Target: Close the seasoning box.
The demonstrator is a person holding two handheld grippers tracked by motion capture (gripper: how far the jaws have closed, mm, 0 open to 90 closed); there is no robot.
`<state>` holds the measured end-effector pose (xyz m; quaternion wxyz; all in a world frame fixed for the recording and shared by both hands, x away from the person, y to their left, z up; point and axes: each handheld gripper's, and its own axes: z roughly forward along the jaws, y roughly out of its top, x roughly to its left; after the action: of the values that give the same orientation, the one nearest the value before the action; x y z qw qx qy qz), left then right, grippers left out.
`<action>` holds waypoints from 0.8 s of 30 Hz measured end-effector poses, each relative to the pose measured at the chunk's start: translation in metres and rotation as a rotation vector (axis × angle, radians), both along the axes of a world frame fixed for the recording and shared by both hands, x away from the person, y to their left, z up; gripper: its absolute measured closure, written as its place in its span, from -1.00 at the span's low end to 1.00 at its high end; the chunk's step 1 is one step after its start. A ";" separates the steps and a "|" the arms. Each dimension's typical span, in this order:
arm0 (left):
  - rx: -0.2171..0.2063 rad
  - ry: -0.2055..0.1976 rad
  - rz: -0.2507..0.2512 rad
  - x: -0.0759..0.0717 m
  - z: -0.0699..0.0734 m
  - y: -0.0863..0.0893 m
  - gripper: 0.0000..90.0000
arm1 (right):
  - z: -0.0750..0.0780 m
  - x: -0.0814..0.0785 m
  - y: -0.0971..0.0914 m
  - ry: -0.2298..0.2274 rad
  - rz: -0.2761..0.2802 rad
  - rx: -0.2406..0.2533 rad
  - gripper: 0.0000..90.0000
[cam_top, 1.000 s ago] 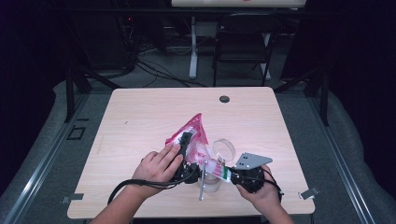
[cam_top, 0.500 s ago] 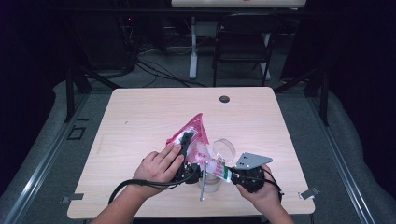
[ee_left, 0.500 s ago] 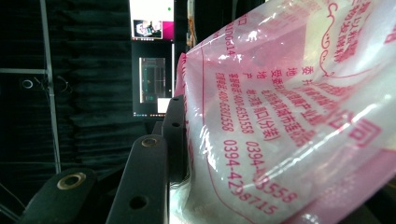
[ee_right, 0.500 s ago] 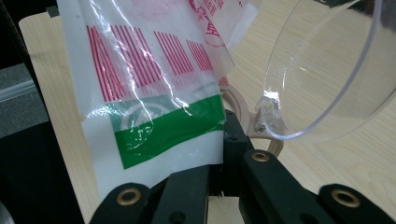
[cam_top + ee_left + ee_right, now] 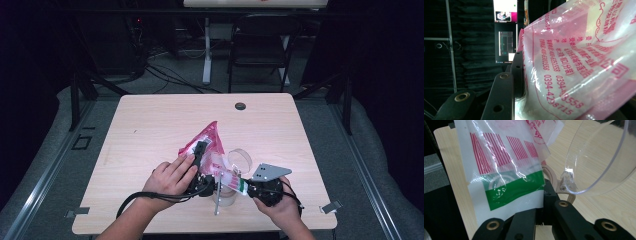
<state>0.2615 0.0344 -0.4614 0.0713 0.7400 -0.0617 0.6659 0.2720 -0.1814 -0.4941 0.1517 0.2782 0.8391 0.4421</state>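
Note:
A pink printed plastic bag [image 5: 207, 142] with pale contents lies tilted near the table's front middle. My left gripper [image 5: 200, 151] lies over it with its jaws closed against the bag's bulk; in the left gripper view one black finger [image 5: 504, 95] presses the bag [image 5: 574, 70], and the other is hidden behind the plastic. My right gripper [image 5: 236, 183] is shut on the bag's flat white end with red stripes and a green band [image 5: 509, 187]. A clear round cup [image 5: 240, 159] stands just behind that end, its rim [image 5: 599, 160] close to the right jaws.
The light wooden table [image 5: 150, 125] has a dark cable hole [image 5: 240, 106] at its far edge. A second clear container [image 5: 225, 197] sits between the two hands near the front edge. A chair [image 5: 260, 45] and desk legs stand beyond the table.

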 end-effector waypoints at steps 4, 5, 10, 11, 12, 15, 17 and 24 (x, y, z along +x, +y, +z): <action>0.002 0.005 0.009 -0.001 0.000 0.000 0.50 | 0.000 0.000 0.000 0.000 0.000 -0.003 1.00; 0.004 0.006 0.009 -0.001 0.000 0.000 0.50 | 0.000 0.000 0.001 -0.001 -0.002 -0.002 1.00; 0.005 0.006 0.011 -0.001 -0.001 0.001 0.50 | 0.000 0.000 0.000 -0.001 0.000 -0.007 1.00; 0.005 0.007 0.011 -0.001 -0.001 0.001 0.50 | 0.000 0.000 0.000 -0.001 0.000 -0.007 1.00; -0.004 0.020 0.016 -0.001 -0.002 0.001 0.50 | 0.000 0.000 0.000 -0.001 -0.001 -0.007 1.00; -0.008 0.013 0.007 0.000 -0.002 0.002 0.49 | 0.000 0.000 0.000 -0.002 -0.002 -0.004 1.00; -0.007 0.010 0.009 0.000 -0.003 0.003 0.50 | 0.000 0.000 0.000 -0.003 -0.004 -0.006 1.00; -0.020 0.033 0.027 -0.001 -0.006 0.006 0.50 | 0.001 -0.001 0.002 -0.010 -0.004 -0.012 1.00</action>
<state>0.2605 0.0406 -0.4676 0.0707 0.7510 -0.0439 0.6550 0.2708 -0.1793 -0.4935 0.1583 0.2767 0.8405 0.4381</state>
